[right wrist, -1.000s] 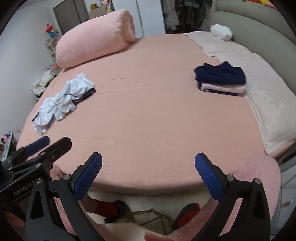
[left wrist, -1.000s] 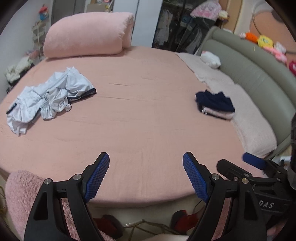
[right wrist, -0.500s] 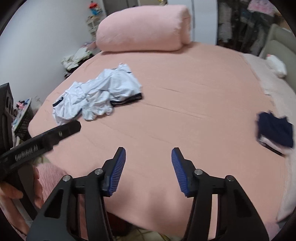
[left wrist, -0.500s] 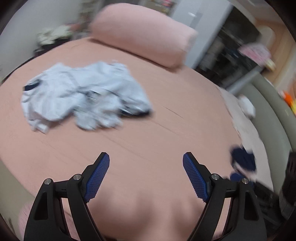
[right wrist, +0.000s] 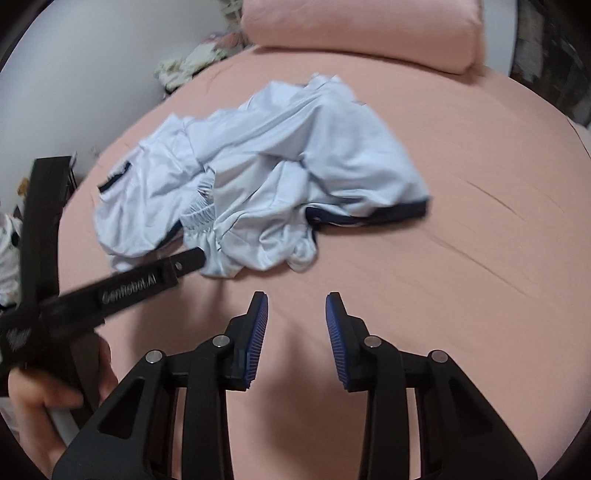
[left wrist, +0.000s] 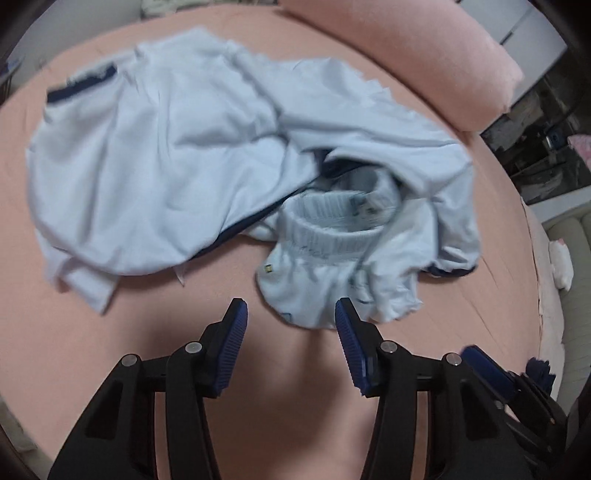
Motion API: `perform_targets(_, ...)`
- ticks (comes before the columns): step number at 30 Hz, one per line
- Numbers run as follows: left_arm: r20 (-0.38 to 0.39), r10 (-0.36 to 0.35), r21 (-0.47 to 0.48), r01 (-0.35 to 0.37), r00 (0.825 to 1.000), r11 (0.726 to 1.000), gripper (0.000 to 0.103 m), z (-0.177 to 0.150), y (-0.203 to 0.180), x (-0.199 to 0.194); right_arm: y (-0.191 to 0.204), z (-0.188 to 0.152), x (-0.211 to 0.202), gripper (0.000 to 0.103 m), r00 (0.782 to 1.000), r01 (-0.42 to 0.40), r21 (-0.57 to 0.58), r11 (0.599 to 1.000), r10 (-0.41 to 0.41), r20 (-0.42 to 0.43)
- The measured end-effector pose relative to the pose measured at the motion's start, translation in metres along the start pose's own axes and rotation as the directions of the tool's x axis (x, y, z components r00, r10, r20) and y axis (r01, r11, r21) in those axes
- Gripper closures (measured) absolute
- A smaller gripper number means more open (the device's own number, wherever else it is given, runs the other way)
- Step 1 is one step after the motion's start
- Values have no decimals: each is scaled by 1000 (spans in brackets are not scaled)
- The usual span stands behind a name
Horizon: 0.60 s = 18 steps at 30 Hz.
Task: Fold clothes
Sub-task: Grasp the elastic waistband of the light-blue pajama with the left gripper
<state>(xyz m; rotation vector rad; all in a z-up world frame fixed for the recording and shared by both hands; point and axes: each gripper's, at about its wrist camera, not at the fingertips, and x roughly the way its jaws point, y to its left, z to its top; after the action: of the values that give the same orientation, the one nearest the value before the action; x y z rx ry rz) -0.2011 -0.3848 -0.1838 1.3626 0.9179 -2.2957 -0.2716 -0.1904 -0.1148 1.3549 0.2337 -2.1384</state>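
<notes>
A crumpled pile of pale blue clothes with dark navy trim (left wrist: 229, 155) lies on the pink bed (left wrist: 295, 406). An elastic waistband (left wrist: 332, 229) shows at its near side. My left gripper (left wrist: 290, 319) is open and empty, just short of the pile's near edge. In the right wrist view the same pile (right wrist: 266, 184) lies ahead and left. My right gripper (right wrist: 295, 306) is open and empty above bare sheet (right wrist: 443, 295), a little short of the pile. The left gripper's black body (right wrist: 129, 286) reaches in from the left toward the pile.
A large pink rolled pillow (right wrist: 362, 29) lies at the far side of the bed, also in the left wrist view (left wrist: 424, 55). A small heap of other clothes (right wrist: 184, 66) sits off the bed at the far left. A dark shelf area (left wrist: 543, 140) stands to the right.
Both grippers have moved forward and left toward the pale blue pile, which now fills the views. The right gripper's jaws have narrowed. The folded navy stack has left the right view.
</notes>
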Motion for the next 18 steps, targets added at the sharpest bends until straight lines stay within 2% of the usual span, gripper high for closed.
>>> perform_targets(2,-15,-55,-29,55,998,998,52,6,4,7,4,4,17,70,1000,-16,-11,1000,16,-21)
perform_targets(6,7,-67,25,67,998,997,51,10,-1,8,14,5,44,70,995,-72,-33,997,70,-68)
perform_targets(8,-17,-100,20,100,995,995,53,11,2,14,21,5,54,70,992,-102,-50,994,97,-86)
perform_targets(9,-18,-108,14,108,994,994,58,12,5,14,26,5,59,70,989,-122,-58,991,116,-93)
perform_targets(12,-19,-130,-5,130,991,991,60,14,12,16,39,6,72,69,986,-142,-75,987,135,-97)
perform_targets(14,-29,-179,-44,178,983,983,59,17,18,17,43,8,79,65,992,-108,-60,992,104,-74)
perform_targets(16,-39,-199,-75,196,979,978,58,16,23,22,43,12,82,61,995,-92,-31,995,91,-43)
perform_targets(17,-47,-203,-83,199,978,976,58,16,25,25,43,13,84,52,995,-97,-15,995,96,-32)
perform_targets(18,-44,-211,-79,207,976,975,59,16,24,26,43,15,86,48,993,-115,-2,993,115,-28)
